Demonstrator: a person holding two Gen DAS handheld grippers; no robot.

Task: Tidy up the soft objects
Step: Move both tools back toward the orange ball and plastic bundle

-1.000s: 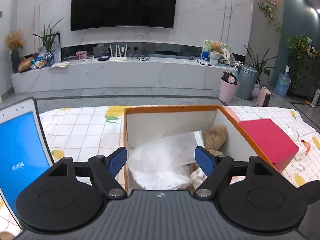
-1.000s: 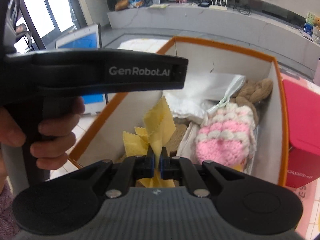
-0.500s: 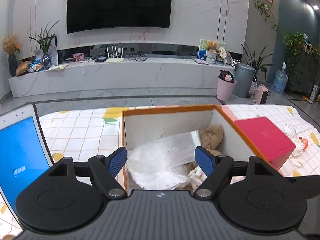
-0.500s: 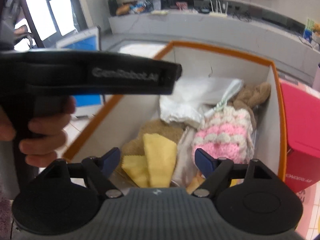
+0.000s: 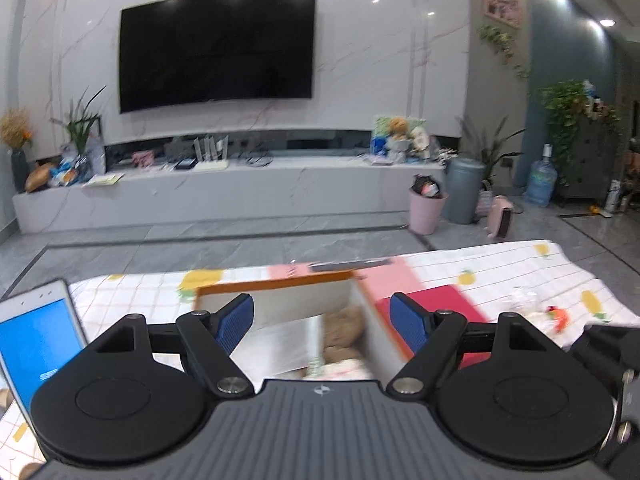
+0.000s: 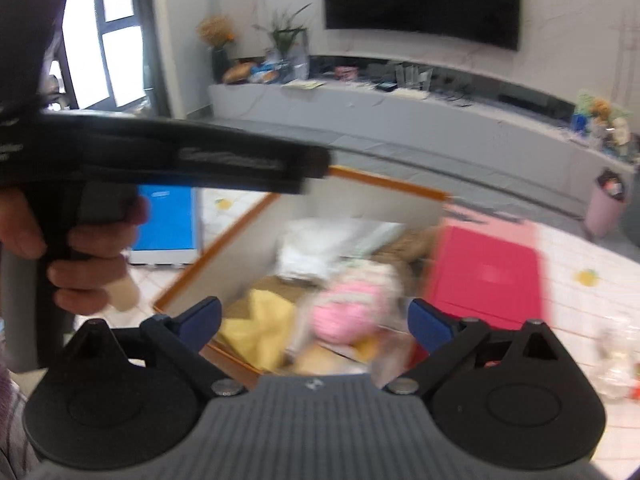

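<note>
An orange-rimmed cardboard box (image 6: pixel 236 228) stands on the checked tablecloth and holds soft things: a yellow cloth (image 6: pixel 260 328), a pink-and-white knitted item (image 6: pixel 348 312), a white plastic bag (image 6: pixel 320 244) and a brown plush toy (image 5: pixel 344 324). My right gripper (image 6: pixel 316 320) is open and empty above the box's near end. My left gripper (image 5: pixel 322 322) is open and empty, raised behind the box (image 5: pixel 280 280). The left tool's body and the hand holding it cross the right wrist view at the left.
A red box (image 6: pixel 484 276) stands right of the cardboard box. A tablet with a blue screen (image 5: pixel 36 344) leans at the left. Crumpled clear wrapping (image 5: pixel 536 308) lies on the cloth at the right. A TV wall and a low cabinet lie beyond the table.
My right gripper opened and dropped the yellow cloth into the box, then pulled up and back. My left gripper tilted upward and drew away from the box.
</note>
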